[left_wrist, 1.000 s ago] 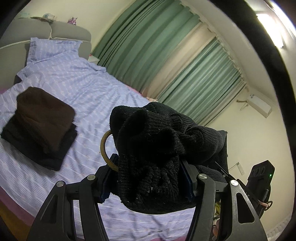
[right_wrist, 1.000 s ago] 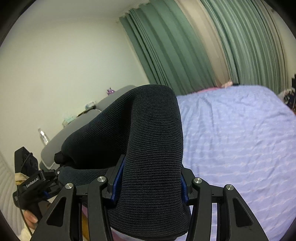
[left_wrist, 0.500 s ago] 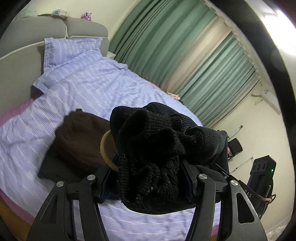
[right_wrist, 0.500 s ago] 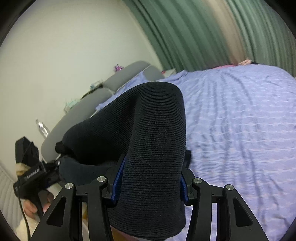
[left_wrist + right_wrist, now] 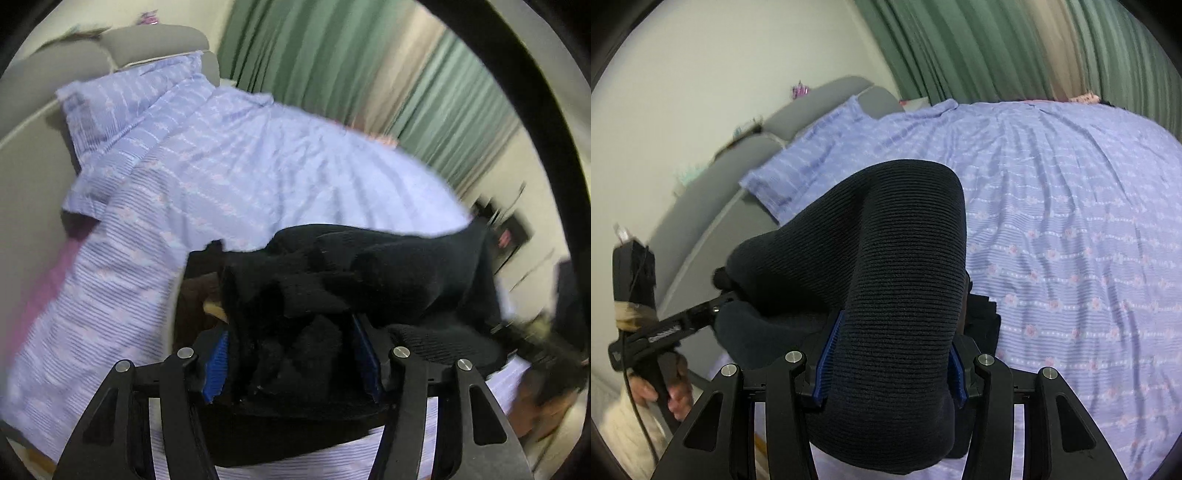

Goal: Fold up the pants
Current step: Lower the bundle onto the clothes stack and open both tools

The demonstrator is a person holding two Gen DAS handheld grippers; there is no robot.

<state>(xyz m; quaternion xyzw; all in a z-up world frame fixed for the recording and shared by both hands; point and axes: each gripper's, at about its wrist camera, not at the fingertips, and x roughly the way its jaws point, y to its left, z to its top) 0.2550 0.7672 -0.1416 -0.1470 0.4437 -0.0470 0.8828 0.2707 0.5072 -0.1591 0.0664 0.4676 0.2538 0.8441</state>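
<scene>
Black ribbed knit pants [image 5: 388, 266] hang folded in a thick bundle between both grippers, low over the bed. My left gripper [image 5: 291, 354] has the bunched end between its blue pads, and its jaws are closing on it. My right gripper [image 5: 894, 365] is shut on the rounded fold of the pants [image 5: 897, 240]. In the right wrist view the other gripper's handle [image 5: 665, 332] shows at the left, held by a hand [image 5: 677, 395]. A folded brown garment [image 5: 192, 295] peeks out just behind the bundle, mostly hidden.
The bed [image 5: 221, 155] has a lilac striped sheet [image 5: 1071, 221] and a matching pillow [image 5: 122, 99] against a grey headboard [image 5: 713, 206]. Green curtains [image 5: 314, 55] hang beyond it. A dark folded edge [image 5: 982, 317] lies under the pants.
Both grippers have swung down and across toward the bed with the pants. The brown folded stack, once clear at the left, is now almost hidden behind the bundle.
</scene>
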